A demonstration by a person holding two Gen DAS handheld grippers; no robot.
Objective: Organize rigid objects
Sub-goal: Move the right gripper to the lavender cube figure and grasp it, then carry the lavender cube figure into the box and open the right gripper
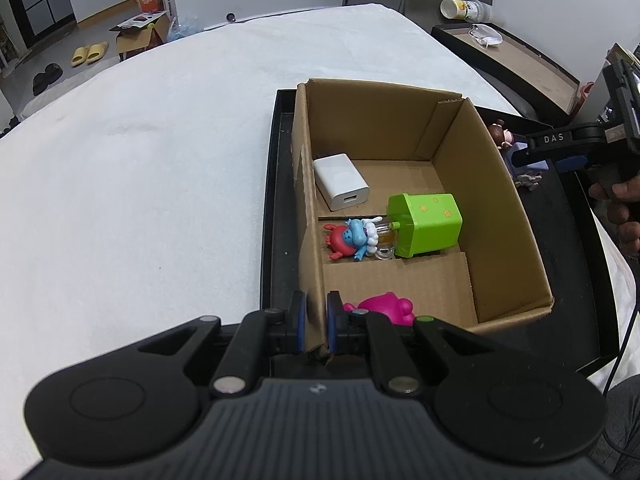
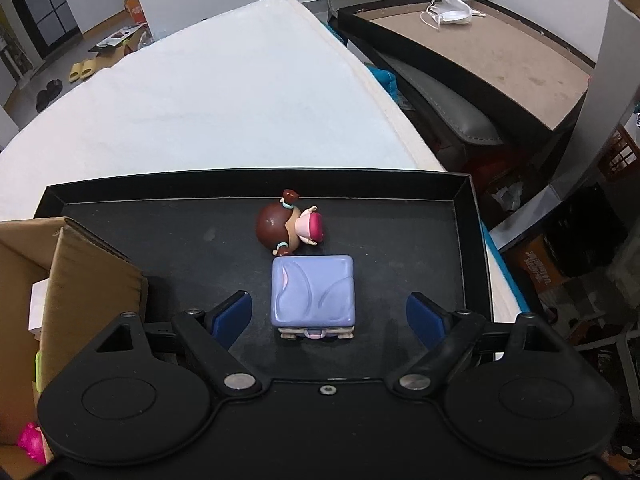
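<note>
At the bottom centre of the left wrist view, the left claw (image 1: 316, 320) is seen closed on the near left wall of the carton (image 1: 496, 216), one blue pad on each side of the cardboard. The carton stands open in a black tray (image 1: 276, 200), which lies on a white bed (image 1: 140, 160). Inside the carton, a white charger (image 1: 340, 182) lies toward the upper left. Below it, at the centre, a red and blue figure (image 1: 350, 240) lies on its side, touching a clear piece joined to a green block (image 1: 426, 224) with yellow stars. A pink toy (image 1: 384, 306) is seen at the near end, just right of the claw. At the right edge of the frame, the right claw (image 1: 532, 152) is seen from the side above the tray, held by a hand (image 1: 620, 208); a brown-haired doll (image 1: 500, 132) shows just behind the carton's right wall.

In the right wrist view, the right claw (image 2: 328, 316) is seen at lower centre with its fingers spread wide and holding nothing. Between the fingers (image 2: 426, 320), apart from both, a lilac cube (image 2: 314, 290) rests on the tray (image 2: 180, 240). The doll (image 2: 290, 222) lies on its side just above the cube; whether they touch cannot be told. The carton (image 2: 80, 280) fills the lower left, with the pink toy (image 2: 30, 442) showing in the bottom corner. At the upper right, a brown table (image 2: 500, 60) carries a face mask (image 2: 450, 12).
</note>
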